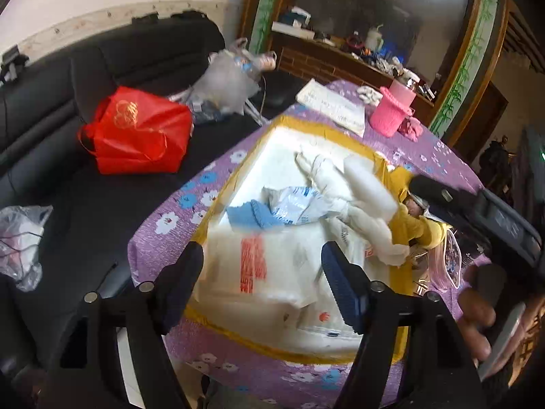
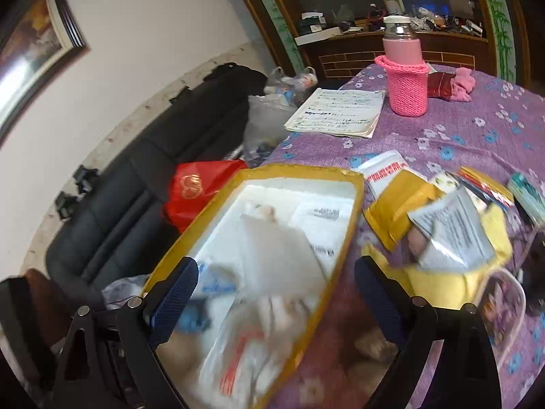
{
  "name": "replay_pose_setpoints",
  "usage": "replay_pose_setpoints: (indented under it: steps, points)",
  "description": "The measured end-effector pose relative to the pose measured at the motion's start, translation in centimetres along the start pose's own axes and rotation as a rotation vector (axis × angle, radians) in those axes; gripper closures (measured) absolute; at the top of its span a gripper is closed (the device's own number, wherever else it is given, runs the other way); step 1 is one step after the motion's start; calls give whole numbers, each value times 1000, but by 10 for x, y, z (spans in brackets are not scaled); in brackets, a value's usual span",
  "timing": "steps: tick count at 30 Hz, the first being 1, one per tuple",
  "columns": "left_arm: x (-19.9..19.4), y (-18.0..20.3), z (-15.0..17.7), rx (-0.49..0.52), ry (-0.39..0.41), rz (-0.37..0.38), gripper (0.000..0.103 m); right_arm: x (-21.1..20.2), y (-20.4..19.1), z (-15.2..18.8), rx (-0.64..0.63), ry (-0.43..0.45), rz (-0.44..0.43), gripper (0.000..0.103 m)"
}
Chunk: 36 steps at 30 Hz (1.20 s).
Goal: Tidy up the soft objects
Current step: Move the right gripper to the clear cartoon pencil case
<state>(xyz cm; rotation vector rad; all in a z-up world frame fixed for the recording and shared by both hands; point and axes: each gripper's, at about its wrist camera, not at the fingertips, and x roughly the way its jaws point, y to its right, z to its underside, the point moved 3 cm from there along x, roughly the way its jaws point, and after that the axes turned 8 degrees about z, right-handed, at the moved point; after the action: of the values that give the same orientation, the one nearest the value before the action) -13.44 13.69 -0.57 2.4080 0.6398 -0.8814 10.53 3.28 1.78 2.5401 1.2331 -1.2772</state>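
A white foam box with a yellow taped rim [image 1: 306,123] [image 2: 299,170] sits on the purple flowered tablecloth. It holds soft things: white cloth pieces [image 1: 361,201], a blue knit cloth [image 1: 248,216], plastic packets [image 1: 296,206] and a white bag with red print [image 1: 253,266]. My left gripper [image 1: 262,283] is open and empty over the box's near end. My right gripper [image 2: 276,303] is open and empty above the box's near right rim. A yellow soft item [image 2: 446,283] and several packets [image 2: 449,231] lie right of the box.
A pink knit-sleeved bottle [image 2: 407,78], an open notebook [image 2: 340,112] and a pink cloth [image 2: 461,85] stand at the table's far end. A black sofa [image 1: 68,109] with a red bag [image 1: 139,133] and plastic bags is on the left. A cluttered cabinet stands behind.
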Motion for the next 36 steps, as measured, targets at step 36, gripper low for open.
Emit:
replay_pose_setpoints:
  steps: [36]
  points:
    - [3, 145, 57, 250, -117, 148, 27, -67, 201, 68, 330, -111, -34, 8]
